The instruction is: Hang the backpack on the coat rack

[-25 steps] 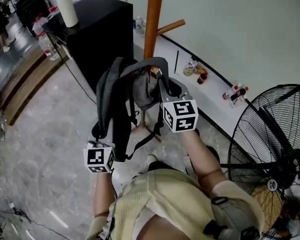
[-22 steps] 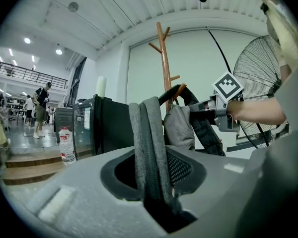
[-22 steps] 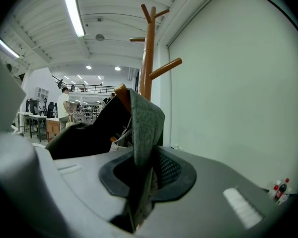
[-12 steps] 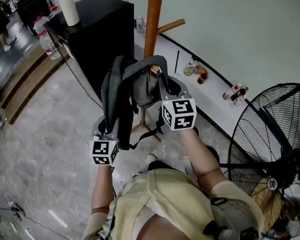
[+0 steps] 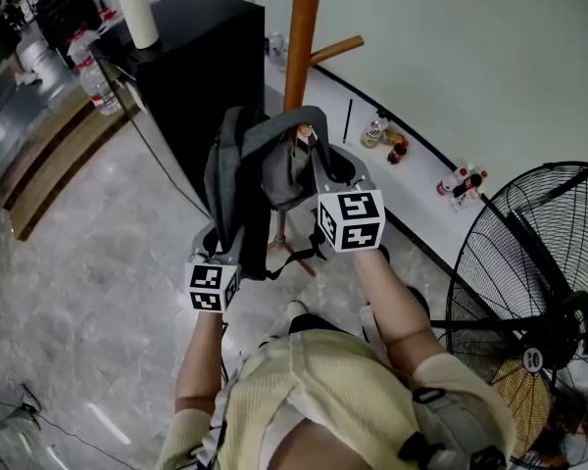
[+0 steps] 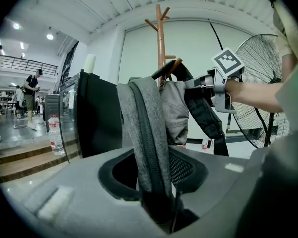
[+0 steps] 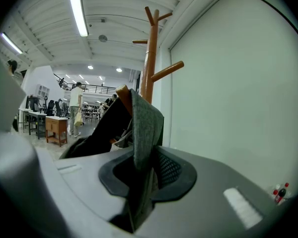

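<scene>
Far out to the left of the left hand-held gripper (image 6: 155,175), there's a water bottle (image 5: 95,84) on a wooden step (image 5: 49,155). Beside it stands a tall black cabinet (image 5: 201,67) with a white roll (image 5: 137,16) on top. That cabinet sits just beyond and left of the gripper, close alongside the hanging bag. Further back in the hall a person (image 6: 31,90) is standing, too small to make out much.

The left hand-held gripper's jaws have just been opening. The grey shoulder strap (image 6: 146,128) runs down between them with a dark gap on its left side, so there's no pinch. The strap climbs from there to the grey backpack (image 5: 279,169), which is up against the wooden coat rack (image 5: 300,37), draped round a lower peg (image 5: 302,136) whose tip pokes through the fabric. How much of the weight that peg carries, I can't tell.

Now the right hand-held gripper (image 7: 146,170): it's higher, right at the bag's upper part, jaws clamped on a fold of grey backpack fabric. The rack's pole rises directly beyond it, with another peg (image 5: 335,51) sticking out free. In the head view the pole's top is cut off and the bag hides most of its foot.

Right of that gripper, small bottles (image 5: 384,137) line the base of the wall, then more (image 5: 461,182). A big floor fan (image 5: 529,272) is cut by the frame edge.
</scene>
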`<state>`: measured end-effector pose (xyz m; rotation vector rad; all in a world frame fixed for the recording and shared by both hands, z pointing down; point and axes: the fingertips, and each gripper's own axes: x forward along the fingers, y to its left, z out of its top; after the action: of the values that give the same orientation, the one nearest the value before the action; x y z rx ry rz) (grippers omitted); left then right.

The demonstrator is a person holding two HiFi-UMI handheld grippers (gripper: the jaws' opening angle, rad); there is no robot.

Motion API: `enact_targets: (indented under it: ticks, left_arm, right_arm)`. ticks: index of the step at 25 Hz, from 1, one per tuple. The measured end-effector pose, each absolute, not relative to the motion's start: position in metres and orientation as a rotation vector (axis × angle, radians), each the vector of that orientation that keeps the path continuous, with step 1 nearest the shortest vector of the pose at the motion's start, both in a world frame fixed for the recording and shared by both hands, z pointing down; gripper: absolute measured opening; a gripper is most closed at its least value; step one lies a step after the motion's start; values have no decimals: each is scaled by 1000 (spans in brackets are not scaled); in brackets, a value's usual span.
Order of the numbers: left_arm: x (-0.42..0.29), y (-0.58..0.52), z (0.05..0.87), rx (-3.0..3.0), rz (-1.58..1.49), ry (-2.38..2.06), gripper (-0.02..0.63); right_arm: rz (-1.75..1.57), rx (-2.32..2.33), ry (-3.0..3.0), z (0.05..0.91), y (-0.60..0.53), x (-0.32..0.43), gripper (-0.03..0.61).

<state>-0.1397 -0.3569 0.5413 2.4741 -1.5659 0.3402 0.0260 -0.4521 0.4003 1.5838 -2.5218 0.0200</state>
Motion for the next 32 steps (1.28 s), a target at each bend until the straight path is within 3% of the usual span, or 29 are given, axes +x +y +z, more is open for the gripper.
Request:
enact_targets:
  ticks: [32]
  left_arm:
    - [-118, -361, 567, 2444, 371, -1436, 186]
  right_arm:
    - [-31, 1617, -2512, 398, -452, 31, 83]
